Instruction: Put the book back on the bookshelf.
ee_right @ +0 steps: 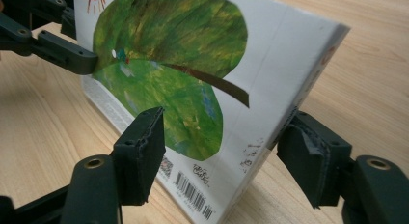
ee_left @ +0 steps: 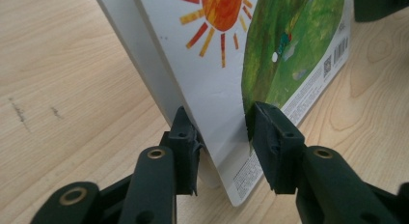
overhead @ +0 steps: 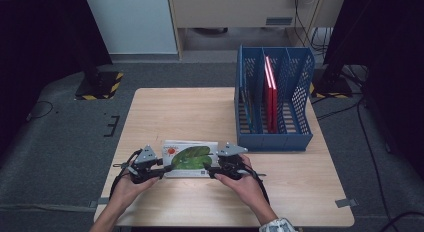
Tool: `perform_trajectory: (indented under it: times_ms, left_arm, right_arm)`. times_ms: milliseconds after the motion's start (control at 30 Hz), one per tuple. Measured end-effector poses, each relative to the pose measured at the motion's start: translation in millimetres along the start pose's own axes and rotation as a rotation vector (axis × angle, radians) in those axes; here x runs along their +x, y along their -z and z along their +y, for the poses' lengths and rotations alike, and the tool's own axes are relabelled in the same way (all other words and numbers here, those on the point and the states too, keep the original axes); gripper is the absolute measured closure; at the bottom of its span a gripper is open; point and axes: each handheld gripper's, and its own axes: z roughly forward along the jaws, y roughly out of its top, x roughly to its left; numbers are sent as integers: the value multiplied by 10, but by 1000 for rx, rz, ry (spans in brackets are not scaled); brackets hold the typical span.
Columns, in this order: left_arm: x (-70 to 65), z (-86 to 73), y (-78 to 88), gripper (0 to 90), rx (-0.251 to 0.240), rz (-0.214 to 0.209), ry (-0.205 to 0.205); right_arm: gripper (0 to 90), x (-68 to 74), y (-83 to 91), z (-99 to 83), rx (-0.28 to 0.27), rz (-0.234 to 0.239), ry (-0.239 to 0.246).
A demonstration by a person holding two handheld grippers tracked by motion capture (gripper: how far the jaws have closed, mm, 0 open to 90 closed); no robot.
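Observation:
A picture book (overhead: 189,158) with a green leaf and an orange sun on its white cover lies near the table's front edge. In the left gripper view the book (ee_left: 226,64) stands tilted, and my left gripper (ee_left: 219,120) is shut on its near corner, one jaw behind it and one on the cover. In the right gripper view my right gripper (ee_right: 222,132) is open, its jaws straddling the spine end of the book (ee_right: 193,64) with a gap on the cover side. In the high view the left gripper (overhead: 165,168) and right gripper (overhead: 210,169) flank the book.
A blue slotted file rack (overhead: 274,99) stands at the table's back right, with a red book (overhead: 271,92) upright in its middle slot. The wooden table (overhead: 175,112) stretches bare behind the book. Grey floor surrounds the table.

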Motion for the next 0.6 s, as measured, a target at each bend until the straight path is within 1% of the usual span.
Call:
perform_trajectory:
  times_ms: [100, 133, 167, 233, 333, 400, 467, 533, 567, 600]
  left_arm:
    - [-3, 1, -3, 620, -2, 6, -1]
    - [-3, -2, -9, 618, -8, 20, -2]
    - [0, -8, -10, 614, -11, 23, -3]
    - [3, -25, -7, 610, -17, 21, 1]
    - [-8, -48, 0, 598, -23, 20, 6]
    - [-17, -63, 10, 597, -16, 16, 3]
    - [-31, -85, 24, 604, -6, 11, 0]
    - [-40, -108, 27, 611, 4, 9, 2]
    - [-40, -108, 27, 611, 4, 9, 2]
    - [-44, -123, 16, 610, 17, 14, 7]
  right_arm:
    - [344, 13, 31, 7, 7, 3, 14]
    - [353, 24, 49, 5, 8, 6, 16]
    - [360, 29, 66, 5, 7, 8, 20]
    - [362, 43, 100, 5, 6, 20, 24]
    - [362, 75, 143, -3, 12, 34, 49]
    - [373, 101, 179, -4, -7, 44, 53]
    - [373, 123, 213, 5, -9, 59, 57]
    - [380, 144, 238, 11, -14, 74, 72]
    - [380, 156, 246, 19, -14, 84, 80]
    - [378, 167, 249, 28, -13, 88, 83]
